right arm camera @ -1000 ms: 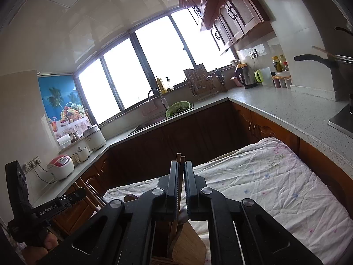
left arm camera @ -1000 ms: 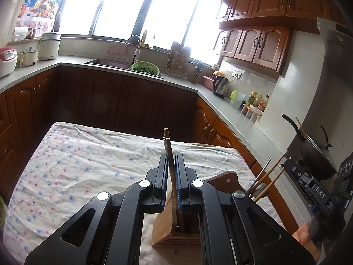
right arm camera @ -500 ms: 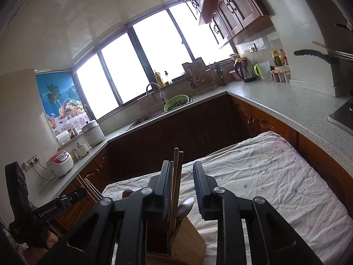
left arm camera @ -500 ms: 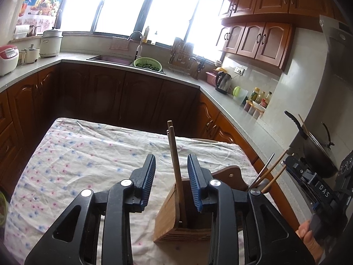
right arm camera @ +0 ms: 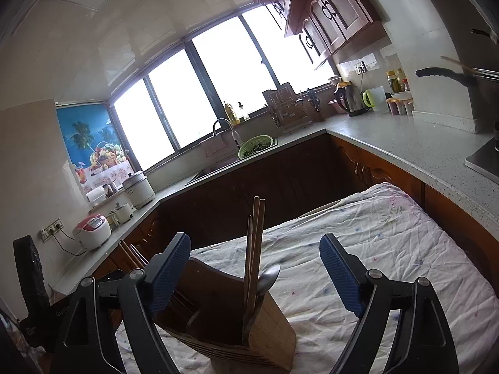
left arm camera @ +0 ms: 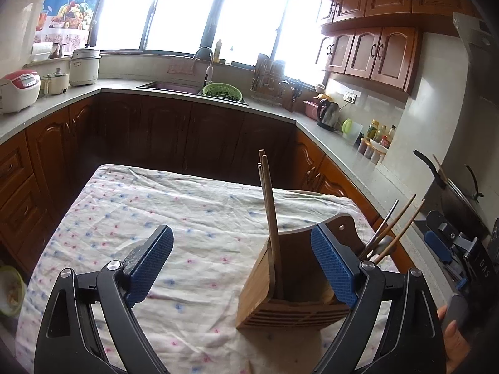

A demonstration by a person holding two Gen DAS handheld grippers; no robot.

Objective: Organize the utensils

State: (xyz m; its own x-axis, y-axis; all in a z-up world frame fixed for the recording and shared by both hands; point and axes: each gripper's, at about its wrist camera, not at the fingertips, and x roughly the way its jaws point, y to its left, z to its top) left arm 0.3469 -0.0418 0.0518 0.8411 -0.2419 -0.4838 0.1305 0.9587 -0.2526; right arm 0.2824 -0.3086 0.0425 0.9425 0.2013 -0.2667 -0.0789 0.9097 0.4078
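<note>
While the wooden utensil holder (left arm camera: 282, 293) stands upright on the cloth-covered counter (left arm camera: 131, 218), a pair of chopsticks (left arm camera: 270, 218) stands in its near-left compartment, leaning a little, free of both blue pads. In the right wrist view, more chopsticks (right arm camera: 254, 249) and a metal spoon (right arm camera: 268, 277) stand together in a compartment on the holder's other side. The left tool (left arm camera: 241, 265) has its jaws spreading apart, wide now, with the chopsticks between them but untouched. The right tool (right arm camera: 255, 271) is likewise opening, its chopsticks and spoon between the pads, none pinched. The person's hand (left arm camera: 453, 339) holds the right tool at the edge of the left view. Behind lie a sink with a green colander (left arm camera: 222, 91) and a kettle (left arm camera: 327, 112).
</note>
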